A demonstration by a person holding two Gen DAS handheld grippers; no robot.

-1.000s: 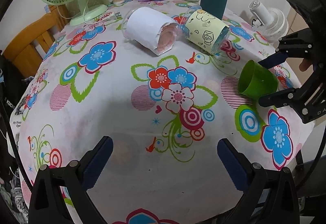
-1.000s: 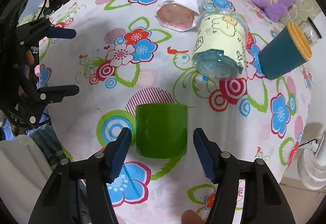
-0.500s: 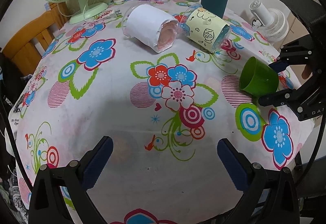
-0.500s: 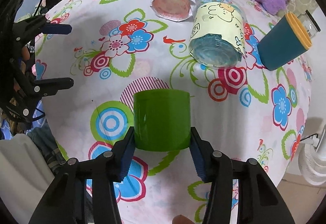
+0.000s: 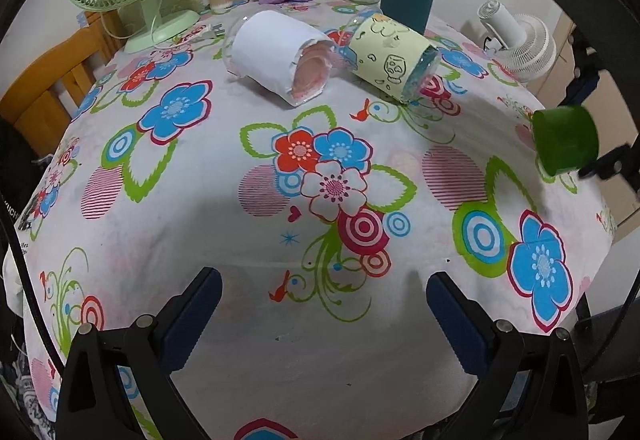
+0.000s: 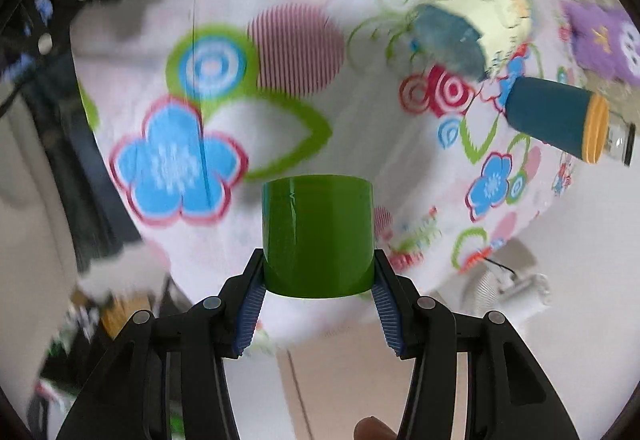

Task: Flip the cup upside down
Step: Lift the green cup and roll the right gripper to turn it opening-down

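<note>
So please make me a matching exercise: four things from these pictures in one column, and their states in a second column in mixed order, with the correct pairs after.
Things:
1. green cup
2. left gripper
3. white-wrapped jar
4. teal container

States:
A. lying on its side on the tablecloth
B. standing upright at the far side of the table
C. held off the table between the fingers of the right gripper
D. open, holding nothing

Pairs: 1-C, 2-D, 3-A, 4-B
</note>
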